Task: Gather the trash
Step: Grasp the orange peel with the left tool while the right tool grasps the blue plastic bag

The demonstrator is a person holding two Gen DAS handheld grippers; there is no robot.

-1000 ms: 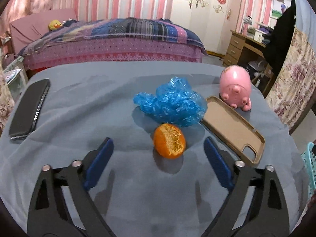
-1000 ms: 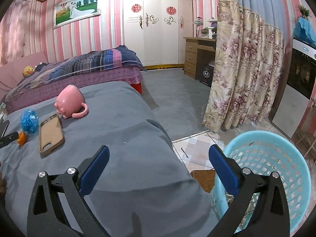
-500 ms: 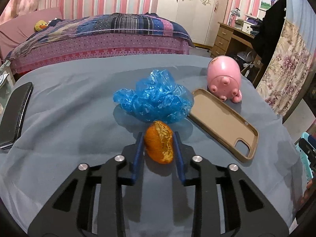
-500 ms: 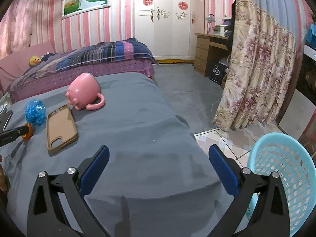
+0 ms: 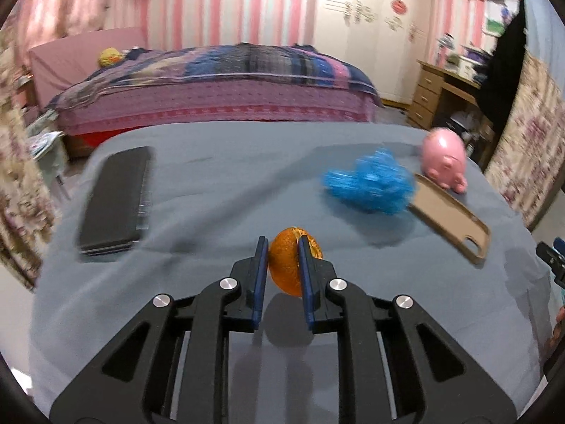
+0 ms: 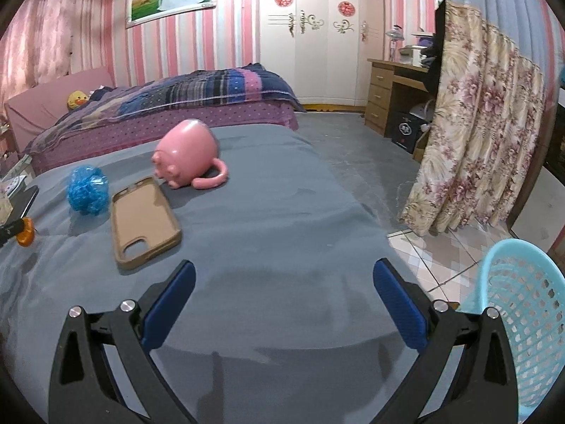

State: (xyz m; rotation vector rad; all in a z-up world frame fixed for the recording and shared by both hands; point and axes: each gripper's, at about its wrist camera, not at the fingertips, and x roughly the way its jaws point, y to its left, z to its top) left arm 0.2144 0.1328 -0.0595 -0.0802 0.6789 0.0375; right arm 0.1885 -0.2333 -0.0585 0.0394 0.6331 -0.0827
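Observation:
My left gripper is shut on an orange peel and holds it above the grey cloth-covered table; its shadow lies below it. The peel also shows at the far left of the right wrist view. A crumpled blue plastic bag lies further right on the table, also in the right wrist view. My right gripper is open and empty over the table's near right part. A light blue trash basket stands on the floor at the right.
A tan phone case and a pink pig mug lie beside the blue bag. A black phone lies at the table's left. A bed, a wooden desk and a flowered curtain stand beyond.
My left gripper has lifted the orange peel off the table and swung left, away from the blue bag. My right gripper has shifted a little towards the table.

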